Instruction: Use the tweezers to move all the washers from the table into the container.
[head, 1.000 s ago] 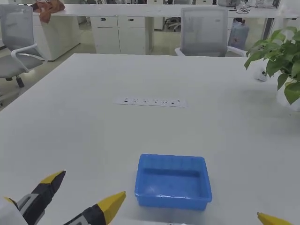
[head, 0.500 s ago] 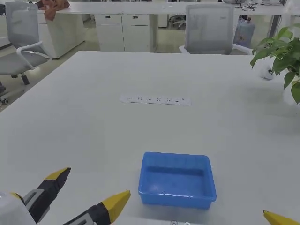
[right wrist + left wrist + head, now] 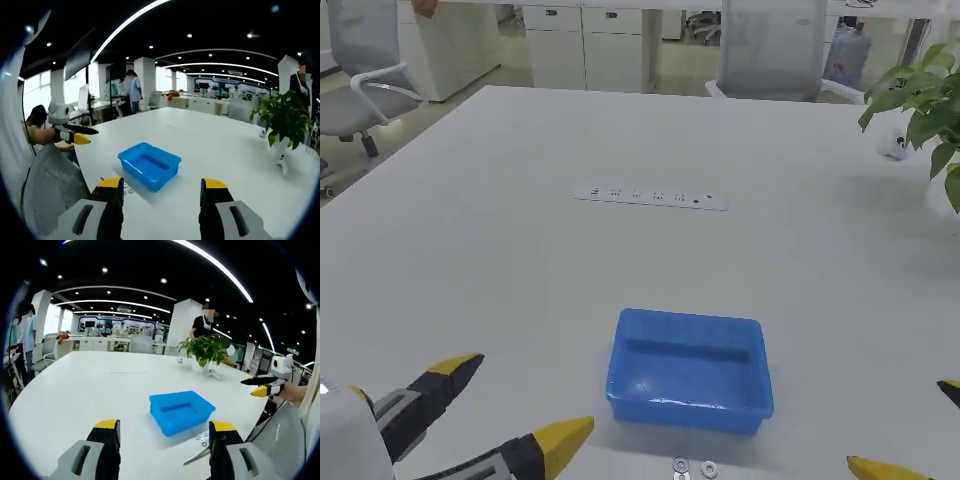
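Washers (image 3: 680, 466): two counted in head view beside one blue container (image 3: 688, 370); one tweezers (image 3: 197, 456); left gripper (image 3: 165, 425), right gripper (image 3: 162, 183) held apart.

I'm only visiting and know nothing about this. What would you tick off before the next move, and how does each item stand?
1. Left gripper free to grasp: ok, jaws apart, nothing held.
2. Right gripper free: ok, jaws apart, nothing held.
3. Tweezers in a gripper: not ok, lying flat beside the washers.
4. Washers located: ok, clustered next to the blue container; count cannot tell.
5. Blue container upright and open: ok.
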Available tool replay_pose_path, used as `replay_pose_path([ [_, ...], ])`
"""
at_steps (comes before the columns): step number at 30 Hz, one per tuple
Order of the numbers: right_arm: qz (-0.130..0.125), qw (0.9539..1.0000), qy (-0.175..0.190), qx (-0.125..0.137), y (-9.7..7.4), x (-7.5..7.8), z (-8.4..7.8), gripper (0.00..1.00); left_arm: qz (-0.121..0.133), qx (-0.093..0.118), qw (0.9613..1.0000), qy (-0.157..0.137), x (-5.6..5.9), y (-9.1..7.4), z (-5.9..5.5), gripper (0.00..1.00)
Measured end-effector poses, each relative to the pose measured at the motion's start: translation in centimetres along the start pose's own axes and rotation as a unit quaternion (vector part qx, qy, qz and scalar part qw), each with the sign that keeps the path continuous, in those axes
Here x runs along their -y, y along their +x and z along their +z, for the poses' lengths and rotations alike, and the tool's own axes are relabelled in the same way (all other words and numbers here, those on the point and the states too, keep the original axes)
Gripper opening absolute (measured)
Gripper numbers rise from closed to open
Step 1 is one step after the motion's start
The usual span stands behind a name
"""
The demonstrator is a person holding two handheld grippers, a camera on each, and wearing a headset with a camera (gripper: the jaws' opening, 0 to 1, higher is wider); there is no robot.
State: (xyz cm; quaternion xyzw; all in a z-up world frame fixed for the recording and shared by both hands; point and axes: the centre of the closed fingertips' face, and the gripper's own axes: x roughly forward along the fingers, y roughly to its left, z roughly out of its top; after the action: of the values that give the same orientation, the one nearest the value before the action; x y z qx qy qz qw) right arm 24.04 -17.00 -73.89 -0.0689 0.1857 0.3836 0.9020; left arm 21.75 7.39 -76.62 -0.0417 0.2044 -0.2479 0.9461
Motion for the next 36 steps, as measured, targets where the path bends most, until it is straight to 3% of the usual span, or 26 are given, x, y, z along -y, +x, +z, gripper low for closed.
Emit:
replay_pose_path([
  [4,0.051,0.9981,-0.025,-0.024,1.5,-2.0,-1.1,0.4,-0.063,-0.048,0.9968,0.012,2.1,0.5,-1.6,0.44],
  [6,0.074,0.9966,-0.023,-0.028,2.3,-3.2,-1.4,0.37,-0.088,-0.078,0.993,0.014,3.0,0.8,-2.5,0.39],
  [7,0.09,0.9951,-0.018,-0.037,2.7,-4.0,-1.7,0.34,-0.112,-0.104,0.9882,0.011,3.5,0.8,-3.4,0.38],
  [8,0.096,0.9942,-0.029,-0.039,2.9,-4.4,-1.8,0.31,-0.122,-0.115,0.9856,0.02,3.7,0.9,-3.8,0.36],
  [9,0.105,0.9926,-0.041,-0.045,3.1,-4.8,-1.9,0.28,-0.125,-0.126,0.9835,0.034,3.6,1.1,-4.2,0.32],
  [10,0.111,0.9917,-0.043,-0.05,3.4,-5.1,-2.1,0.24,-0.131,-0.152,0.9786,0.044,3.6,1.1,-5.0,0.3],
  [11,0.117,0.991,-0.041,-0.05,3.7,-5.5,-2.2,0.21,-0.138,-0.158,0.9765,0.049,3.8,1.3,-5.2,0.28],
  [13,0.121,0.9903,-0.042,-0.055,4.1,-5.8,-2.4,0.2,-0.152,-0.189,0.9685,0.056,3.9,1.5,-6.1,0.27],
  [14,0.123,0.9896,-0.042,-0.061,4.3,-6.0,-2.7,0.19,-0.162,-0.211,0.9612,0.074,3.9,1.5,-6.8,0.26],
  [16,0.126,0.9879,-0.049,-0.076,4.7,-6.4,-3.4,0.18,-0.168,-0.234,0.9511,0.111,3.8,1.9,-7.6,0.24],
  [17,0.127,0.9869,-0.055,-0.083,4.8,-6.5,-3.7,0.17,-0.175,-0.243,0.9465,0.12,4.0,2.0,-7.9,0.22],
  [18,0.128,0.986,-0.056,-0.091,5.0,-6.7,-4.2,0.16,-0.179,-0.246,0.9443,0.126,4.0,2.1,-8.0,0.21],
  [21,0.133,0.9842,-0.053,-0.105,5.3,-7.1,-5.1,0.17,-0.202,-0.278,0.9261,0.156,4.4,2.6,-9.3,0.17],
  [22,0.136,0.9832,-0.051,-0.111,5.4,-7.3,-5.4,0.17,-0.205,-0.285,0.9219,0.164,4.4,2.8,-9.6,0.15],
  [25,0.138,0.9788,-0.063,-0.138,5.5,-7.6,-6.5,0.17,-0.214,-0.319,0.8988,0.212,4.2,3.2,-10.8,0.1],
  [26,0.136,0.9782,-0.064,-0.143,5.6,-7.5,-6.7,0.17,-0.213,-0.321,0.8961,0.22,4.2,3.4,-10.9,0.1],
  [27,0.138,0.9767,-0.07,-0.149,5.6,-7.6,-7.0,0.16,-0.217,-0.326,0.8906,0.231,4.3,3.5,-11.1,0.1],
  [29,0.143,0.9729,-0.085,-0.161,5.6,-7.8,-7.5,0.13,-0.217,-0.328,0.8853,0.248,4.2,3.8,-11.1,0.08],
  [32,0.146,0.9698,-0.094,-0.172,5.7,-7.9,-7.9,0.1,-0.223,-0.345,0.862,0.298,3.9,4.0,-11.6,0.06],
  [33,0.146,0.9694,-0.094,-0.173,5.7,-7.9,-8.0,0.09,-0.226,-0.338,0.8585,0.312,3.9,4.1,-11.4,0.04],
  [34,0.148,0.9684,-0.095,-0.177,5.8,-7.9,-8.1,0.09,-0.227,-0.346,0.8519,0.32,3.9,4.1,-11.5,0.02],
  [35,0.148,0.9678,-0.098,-0.178,5.8,-7.9,-8.2,0.09,-0.231,-0.34,0.8478,0.335,3.9,4.3,-11.4,0.0],
  [36,0.15,0.9661,-0.104,-0.183,5.8,-8.0,-8.3,0.09,-0.234,-0.342,0.837,0.357,3.8,4.4,-11.4,0.0],
])
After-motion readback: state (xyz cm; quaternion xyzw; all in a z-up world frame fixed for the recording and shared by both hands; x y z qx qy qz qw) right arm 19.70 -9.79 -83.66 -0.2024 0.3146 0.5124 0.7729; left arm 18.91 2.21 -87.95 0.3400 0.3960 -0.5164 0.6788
